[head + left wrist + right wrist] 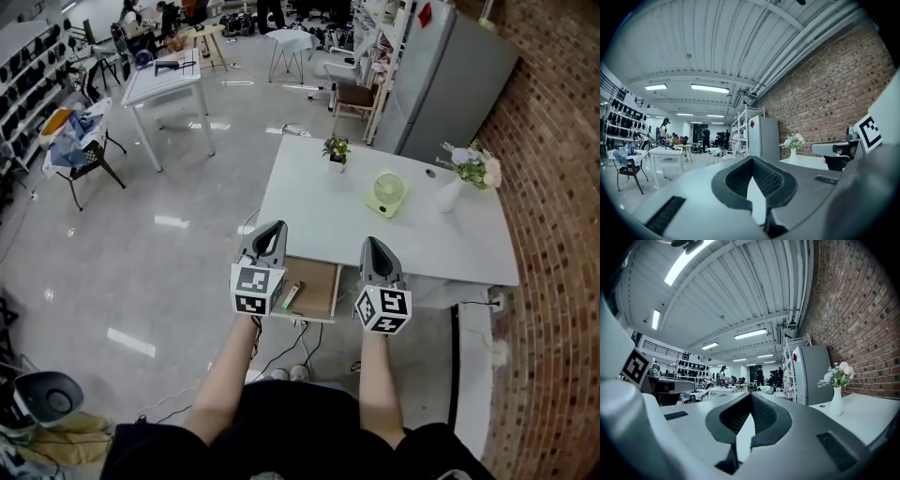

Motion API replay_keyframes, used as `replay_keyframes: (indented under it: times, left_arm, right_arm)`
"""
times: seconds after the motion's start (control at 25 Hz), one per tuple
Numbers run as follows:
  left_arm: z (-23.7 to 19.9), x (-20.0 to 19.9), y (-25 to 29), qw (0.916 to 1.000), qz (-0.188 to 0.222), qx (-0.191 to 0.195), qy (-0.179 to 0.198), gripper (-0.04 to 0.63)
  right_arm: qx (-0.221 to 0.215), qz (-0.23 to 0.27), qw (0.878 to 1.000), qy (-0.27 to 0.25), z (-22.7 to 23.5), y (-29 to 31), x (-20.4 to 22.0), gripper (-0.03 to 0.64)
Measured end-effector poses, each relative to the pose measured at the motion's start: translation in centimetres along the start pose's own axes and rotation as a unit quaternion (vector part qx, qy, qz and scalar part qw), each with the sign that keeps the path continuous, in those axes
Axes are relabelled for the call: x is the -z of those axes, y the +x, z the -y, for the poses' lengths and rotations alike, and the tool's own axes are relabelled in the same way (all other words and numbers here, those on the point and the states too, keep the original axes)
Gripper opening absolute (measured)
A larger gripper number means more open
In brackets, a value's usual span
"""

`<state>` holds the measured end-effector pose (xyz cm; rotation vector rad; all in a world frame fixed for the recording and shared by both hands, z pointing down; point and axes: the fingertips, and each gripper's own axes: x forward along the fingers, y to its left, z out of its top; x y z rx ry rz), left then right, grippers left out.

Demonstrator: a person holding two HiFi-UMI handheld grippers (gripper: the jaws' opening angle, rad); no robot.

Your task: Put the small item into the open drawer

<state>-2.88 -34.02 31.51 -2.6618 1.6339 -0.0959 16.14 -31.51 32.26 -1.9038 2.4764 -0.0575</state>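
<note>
flanking open drawer (320, 284) edges, left hand-held gripper (273, 228), right hand-held gripper (371, 243), both closed (empty)

The floor (141, 253) is glossy – lights bounce right off it. The surface (441, 244) looks smooth matt white, and the drawer (319, 286) looks like plain wood inside. The wall (553, 187) is rough brick, the fridge (450, 75) smooth grey metal. The left gripper (752, 159) and right gripper (751, 395) are matt grey plastic – jaws lined with rough black ribbed pads (739, 179).
</note>
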Motion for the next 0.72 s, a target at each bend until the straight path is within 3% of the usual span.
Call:
replay_keyframes:
  times: [0.72]
  left_arm:
    - [-0.5,1.4,0.1,0.9999,-0.01,-0.004,-0.01,0.02]
  right_arm:
    - [-0.003,-0.01,1.0,-0.005,0.1,0.6,0.6,-0.002]
